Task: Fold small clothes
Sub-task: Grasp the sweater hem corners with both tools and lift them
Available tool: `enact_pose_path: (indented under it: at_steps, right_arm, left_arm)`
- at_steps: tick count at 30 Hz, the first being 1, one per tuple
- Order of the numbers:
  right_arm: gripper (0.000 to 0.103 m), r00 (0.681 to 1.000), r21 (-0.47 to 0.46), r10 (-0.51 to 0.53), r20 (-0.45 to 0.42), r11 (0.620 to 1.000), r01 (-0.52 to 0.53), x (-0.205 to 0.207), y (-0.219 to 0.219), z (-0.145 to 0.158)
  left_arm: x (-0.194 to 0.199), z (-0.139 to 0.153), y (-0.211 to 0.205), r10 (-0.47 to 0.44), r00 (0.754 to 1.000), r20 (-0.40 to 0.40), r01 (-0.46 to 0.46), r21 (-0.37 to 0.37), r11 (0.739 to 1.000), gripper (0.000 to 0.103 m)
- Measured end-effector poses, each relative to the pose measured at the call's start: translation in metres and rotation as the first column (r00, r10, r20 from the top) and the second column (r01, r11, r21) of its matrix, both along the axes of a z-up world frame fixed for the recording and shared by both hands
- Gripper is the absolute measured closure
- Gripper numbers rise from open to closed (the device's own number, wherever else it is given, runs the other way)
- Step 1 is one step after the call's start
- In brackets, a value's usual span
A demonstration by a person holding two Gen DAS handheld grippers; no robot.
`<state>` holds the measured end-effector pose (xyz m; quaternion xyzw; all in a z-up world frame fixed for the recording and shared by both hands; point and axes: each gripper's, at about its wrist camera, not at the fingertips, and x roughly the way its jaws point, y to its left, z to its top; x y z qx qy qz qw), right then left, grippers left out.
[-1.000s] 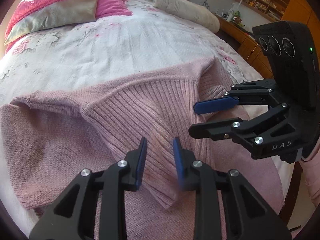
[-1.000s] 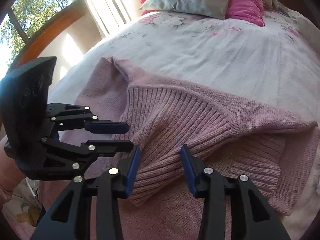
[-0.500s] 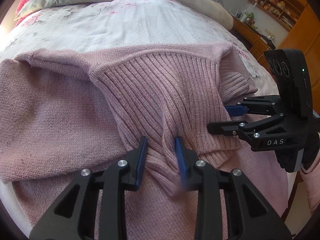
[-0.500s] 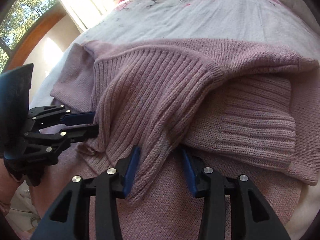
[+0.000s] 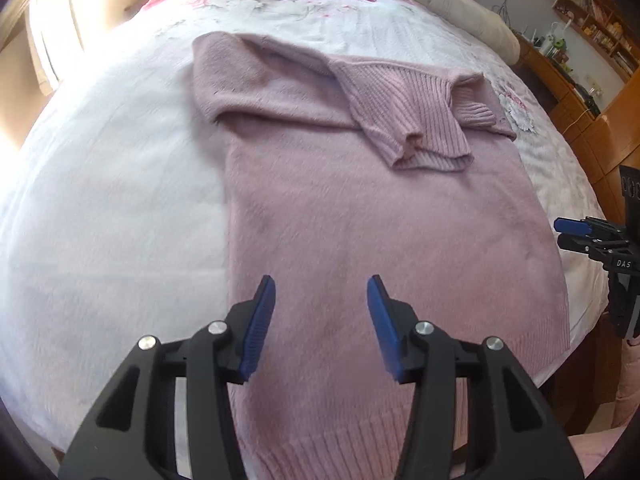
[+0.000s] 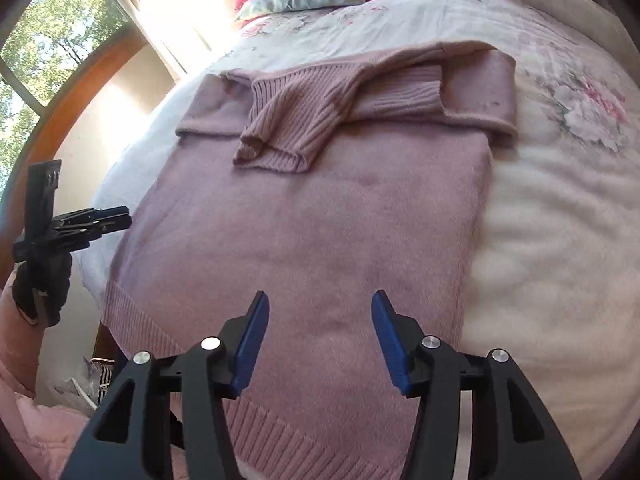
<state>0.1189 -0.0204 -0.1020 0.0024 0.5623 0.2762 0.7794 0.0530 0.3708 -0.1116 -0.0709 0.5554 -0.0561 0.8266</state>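
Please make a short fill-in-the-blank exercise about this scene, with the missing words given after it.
1. The pink sweater lies on a ____.
2. Both sleeves are folded across the sweater's ____.
3. The left gripper has its jaws ____.
4. The right gripper holds ____.

Missing words: bed; chest; open; nothing

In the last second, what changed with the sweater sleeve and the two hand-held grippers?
Both hand-held grippers let go of the ribbed sleeve cuff and drew back toward the hem. The left hand-held gripper and right hand-held gripper are now open and empty above the pale pink knitted sweater. The sleeve now lies folded across the chest. The sweater stays flat on the white floral bedspread.
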Motion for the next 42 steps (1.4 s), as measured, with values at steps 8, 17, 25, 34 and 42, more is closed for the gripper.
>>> enact_pose_path:
  at_steps: [8,17,25,34,42]
  right_arm:
    - [0.047,0.987,-0.084,-0.149,-0.054,0.986,0.144,-0.073,-0.058,-0.02]
    - [0.047,0.966,-0.069,-0.213,-0.146,0.976,0.205,-0.115,-0.076,-0.054]
    - [0.049,0.969,0.009,-0.182,-0.169,0.982,0.186,-0.123,-0.07,-0.06]
    - [0.086,0.972,0.115,-0.122,-0.201,0.983,0.147,-0.118,-0.067,-0.059]
    - [0.092,0.973,0.33,-0.109,-0.202,0.928,0.172,-0.115,-0.076,-0.03]
  left_arm:
    - [-0.073,-0.029,0.025,0.094,0.993,-0.071,-0.091,0.042,0.995,0.054]
    - [-0.105,-0.049,0.024,0.102,0.989,-0.109,-0.103,-0.002,0.995,0.051]
    - [-0.118,-0.056,0.027,0.125,0.981,-0.149,-0.132,-0.044,0.99,0.048]
    - [-0.121,-0.07,0.033,0.16,0.964,-0.211,-0.201,-0.194,0.96,0.076]
    - [-0.13,-0.039,0.04,0.192,0.975,-0.112,-0.22,-0.365,0.905,0.091]
